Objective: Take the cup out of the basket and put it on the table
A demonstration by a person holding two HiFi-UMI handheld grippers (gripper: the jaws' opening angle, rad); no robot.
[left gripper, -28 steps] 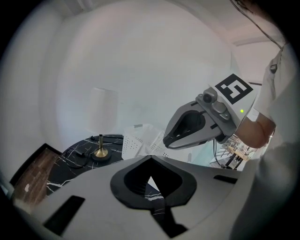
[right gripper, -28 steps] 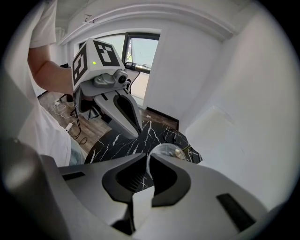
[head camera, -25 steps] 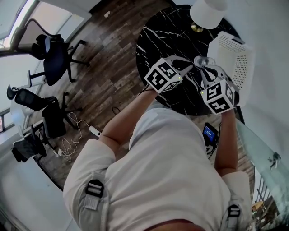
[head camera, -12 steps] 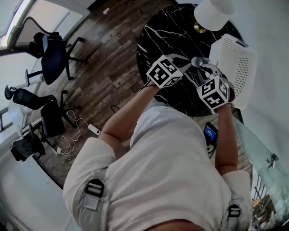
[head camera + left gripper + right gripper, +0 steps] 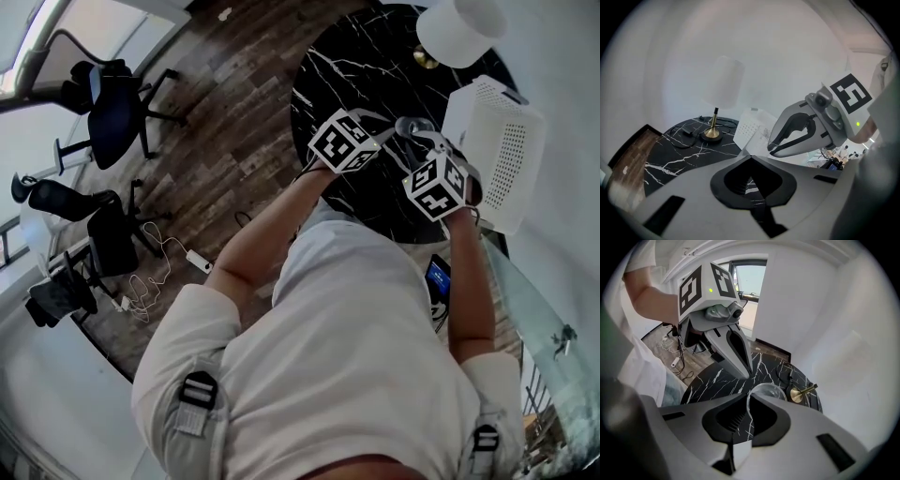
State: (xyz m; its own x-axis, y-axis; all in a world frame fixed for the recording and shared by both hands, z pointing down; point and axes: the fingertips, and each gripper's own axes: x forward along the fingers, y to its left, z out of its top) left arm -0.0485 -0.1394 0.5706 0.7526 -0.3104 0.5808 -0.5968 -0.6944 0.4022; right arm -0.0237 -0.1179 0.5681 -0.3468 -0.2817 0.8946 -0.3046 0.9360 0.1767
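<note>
A clear glass cup (image 5: 412, 126) hangs above the black marble table (image 5: 347, 56), just left of the white perforated basket (image 5: 502, 141). My right gripper (image 5: 424, 139) is shut on the cup's rim; in the right gripper view the cup (image 5: 767, 392) sticks out past the jaws, over the table (image 5: 717, 380). My left gripper (image 5: 382, 122) hovers close beside it, shut with nothing in it. From the left gripper view the right gripper (image 5: 801, 133) fills the right side, with the basket (image 5: 751, 125) behind it.
A white-shaded lamp (image 5: 457, 28) with a brass base (image 5: 798, 393) stands at the table's far side, a black cable by its foot (image 5: 686, 136). Office chairs (image 5: 112, 103) and floor cables (image 5: 141, 300) are off to the left. A glass panel (image 5: 525, 300) is at my right.
My right gripper has carried the cup a little left, away from the basket and over the table. The left gripper has stayed close alongside.
</note>
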